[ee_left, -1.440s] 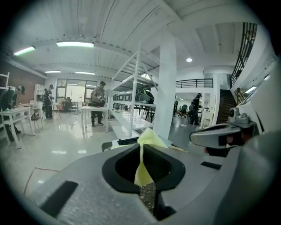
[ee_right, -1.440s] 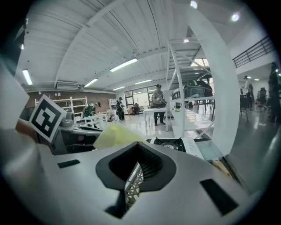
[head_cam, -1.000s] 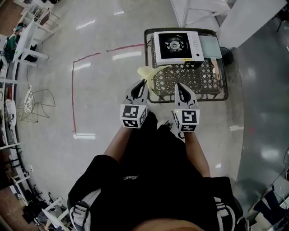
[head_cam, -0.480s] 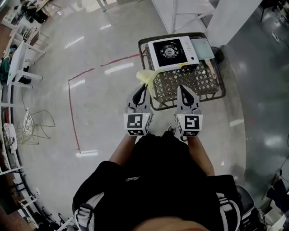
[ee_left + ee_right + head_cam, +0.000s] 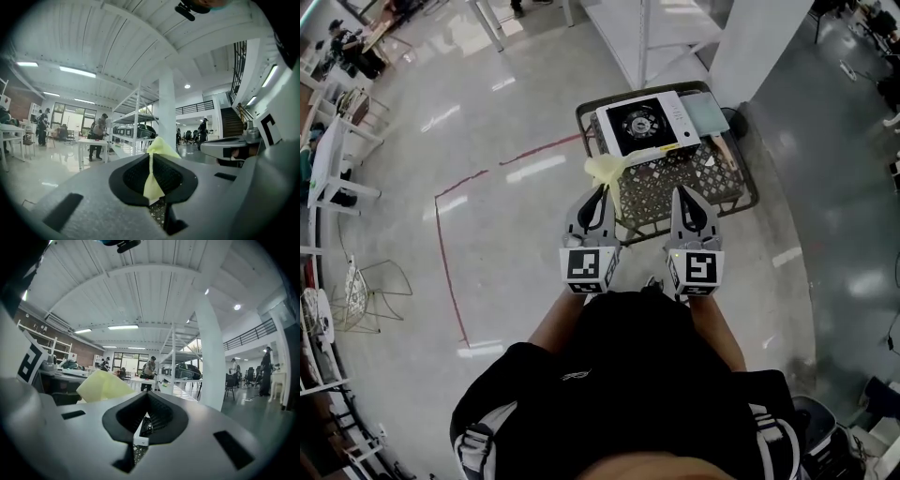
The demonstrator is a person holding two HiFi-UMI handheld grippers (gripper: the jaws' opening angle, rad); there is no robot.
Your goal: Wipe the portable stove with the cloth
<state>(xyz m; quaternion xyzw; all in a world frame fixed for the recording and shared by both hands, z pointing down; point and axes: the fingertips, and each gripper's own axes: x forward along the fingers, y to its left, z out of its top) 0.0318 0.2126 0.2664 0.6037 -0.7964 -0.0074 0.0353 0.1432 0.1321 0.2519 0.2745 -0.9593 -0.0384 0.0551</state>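
The stove (image 5: 649, 123) sits on the far left part of the crate (image 5: 724, 184), which stands on the floor (image 5: 506, 281). I have the yellow cloth (image 5: 605, 169) pinched in my left gripper (image 5: 600, 191), its fingers closed on it, just outside the crate's left edge and short of the stove. My right gripper (image 5: 683, 193) hangs over the crate's near edge, fingers pressed together and holding nothing.

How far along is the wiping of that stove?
Done: the left claw is shut on the yellow cloth. In hand: it holds the cloth short of the portable stove on the crate; the right claw is shut, empty. Left: all the wiping, no contact yet.
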